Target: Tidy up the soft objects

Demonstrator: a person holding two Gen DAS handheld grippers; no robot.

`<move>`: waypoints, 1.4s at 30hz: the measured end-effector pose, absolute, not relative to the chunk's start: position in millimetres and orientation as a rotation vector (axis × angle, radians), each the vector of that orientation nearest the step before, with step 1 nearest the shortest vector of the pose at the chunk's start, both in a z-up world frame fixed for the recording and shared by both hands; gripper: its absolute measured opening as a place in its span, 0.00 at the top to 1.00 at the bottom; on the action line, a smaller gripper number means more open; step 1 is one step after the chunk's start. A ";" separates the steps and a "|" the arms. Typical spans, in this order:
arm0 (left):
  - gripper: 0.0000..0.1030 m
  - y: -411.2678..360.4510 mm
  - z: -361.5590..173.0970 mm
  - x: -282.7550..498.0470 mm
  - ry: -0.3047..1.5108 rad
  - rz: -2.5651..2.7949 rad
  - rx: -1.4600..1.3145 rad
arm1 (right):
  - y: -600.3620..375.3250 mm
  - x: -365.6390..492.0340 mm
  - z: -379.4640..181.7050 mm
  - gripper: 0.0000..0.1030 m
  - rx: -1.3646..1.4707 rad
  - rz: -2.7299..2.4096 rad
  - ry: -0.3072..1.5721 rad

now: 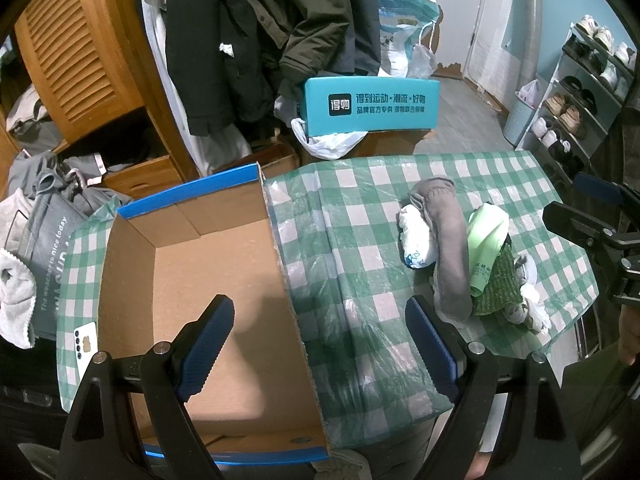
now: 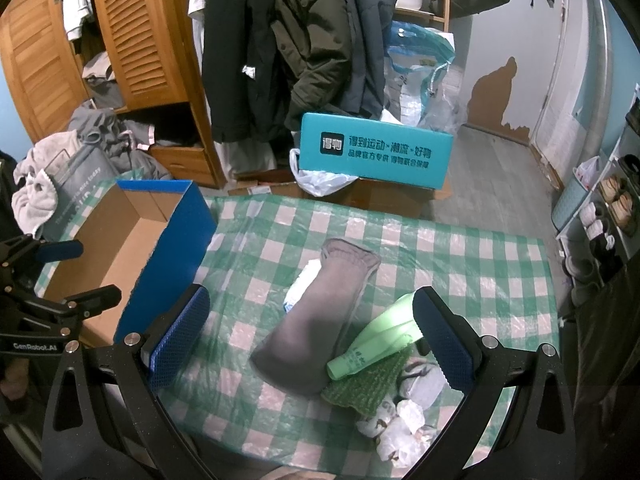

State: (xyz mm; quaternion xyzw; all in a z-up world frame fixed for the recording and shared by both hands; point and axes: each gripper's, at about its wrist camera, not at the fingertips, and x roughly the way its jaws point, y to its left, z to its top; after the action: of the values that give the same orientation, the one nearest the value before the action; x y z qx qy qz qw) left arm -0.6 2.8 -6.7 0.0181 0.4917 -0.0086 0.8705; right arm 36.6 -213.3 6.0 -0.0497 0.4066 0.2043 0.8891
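An empty cardboard box with blue outer walls [image 1: 208, 264] [image 2: 132, 240] lies on the left of the green-checked tablecloth [image 1: 360, 208] [image 2: 256, 240]. A pile of soft things lies on the right: a grey sock [image 1: 452, 248] [image 2: 316, 320], a white tissue pack [image 1: 414, 236] [image 2: 306, 280], a light green roll of bags [image 1: 486, 236] [image 2: 374, 340], a dark green cloth [image 1: 498, 284] [image 2: 364, 384] and crumpled white pieces [image 1: 532, 308] [image 2: 404, 420]. My left gripper [image 1: 320, 344] is open and empty over the box's right wall. My right gripper [image 2: 316, 340] is open and empty above the grey sock.
A teal shoebox [image 1: 372, 106] [image 2: 376, 152] stands on cartons behind the table. Coats hang behind it [image 2: 296, 40]. A wooden wardrobe [image 1: 76, 52] and piled clothes [image 1: 48, 192] are at the left, a shoe rack [image 1: 580, 92] at the right. A white phone [image 1: 86, 344] lies beside the box.
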 end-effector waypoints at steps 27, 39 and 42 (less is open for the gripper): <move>0.14 -35.5 -26.7 11.9 1.093 -0.060 0.051 | -256.2 43.5 -9.5 0.01 -0.094 0.355 0.894; 0.14 -69.6 -46.7 38.1 1.161 -0.107 0.070 | -317.3 53.4 -39.8 0.01 -0.043 0.243 0.976; 0.14 -80.4 -54.8 44.6 1.185 -0.121 0.080 | -329.6 57.6 -51.6 0.01 -0.025 0.225 1.010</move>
State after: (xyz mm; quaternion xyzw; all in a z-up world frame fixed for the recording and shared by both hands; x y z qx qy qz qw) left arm 44.6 -80.4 -54.8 0.0378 0.5581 -0.0572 0.8269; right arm 57.6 -329.6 -51.6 -0.0118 0.4826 0.1075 0.8692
